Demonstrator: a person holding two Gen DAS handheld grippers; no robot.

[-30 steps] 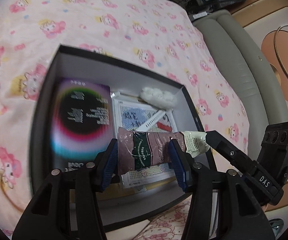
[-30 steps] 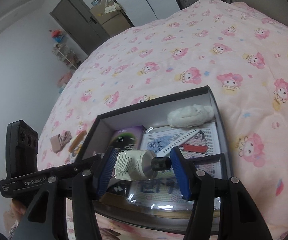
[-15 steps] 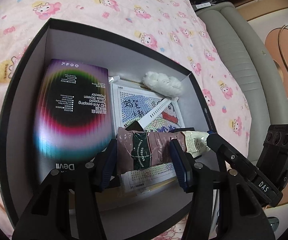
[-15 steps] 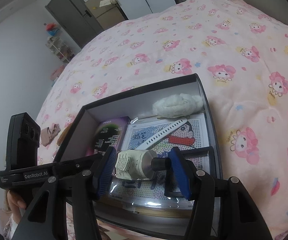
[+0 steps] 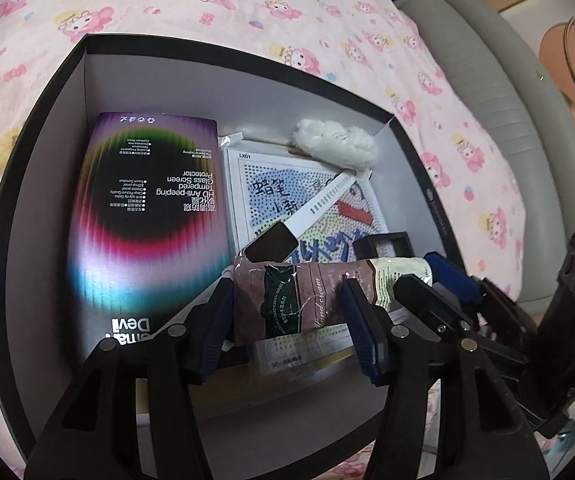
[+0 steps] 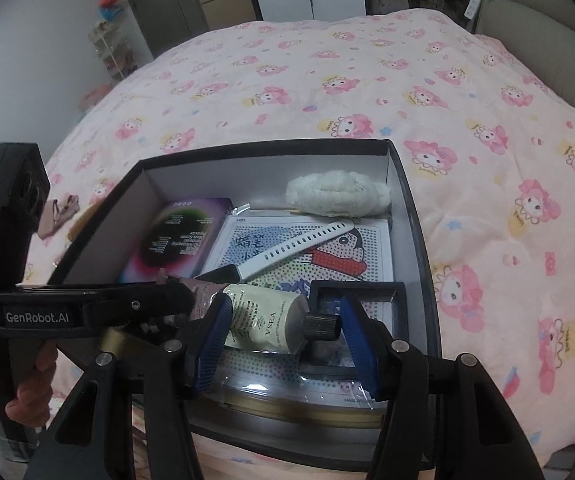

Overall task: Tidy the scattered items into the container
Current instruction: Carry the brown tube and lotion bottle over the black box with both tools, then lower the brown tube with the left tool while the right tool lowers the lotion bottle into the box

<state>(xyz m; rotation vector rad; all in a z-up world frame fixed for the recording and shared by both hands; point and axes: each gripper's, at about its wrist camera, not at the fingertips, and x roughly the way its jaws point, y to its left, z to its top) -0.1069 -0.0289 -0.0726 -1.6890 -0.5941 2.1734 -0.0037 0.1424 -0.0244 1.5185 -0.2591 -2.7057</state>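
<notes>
The hand cream tube (image 5: 311,300) lies crosswise between both grippers, its long axis running from the crimped mauve end on the left to the cream-coloured shoulder and dark cap (image 6: 321,326) on the right. It hangs low inside the black box (image 5: 47,128), over the near edge of the bead-art kit (image 5: 299,204) and just beside the screen protector pack (image 5: 147,216). The left gripper (image 5: 287,312) spans the mauve half; its jaws are opening, and the left pad (image 5: 217,320) already seems to stand a little off the crimped end while the tube sits between the fingers. The right gripper (image 6: 283,332) takes the other half lengthwise, one blue pad against the cream body and the other at the cap's tip, so it appears to pinch the tube end to end. Both tools point steeply down into the box and sit close together, the left one's finger just beside the right one's left pad. My reading is that the release is under way, and the tube should settle flat along its present axis onto the kit, near the white watch strap (image 5: 327,200) and the small black frame (image 6: 351,292). The fluffy white item (image 6: 335,194) at the far wall is well apart
</notes>
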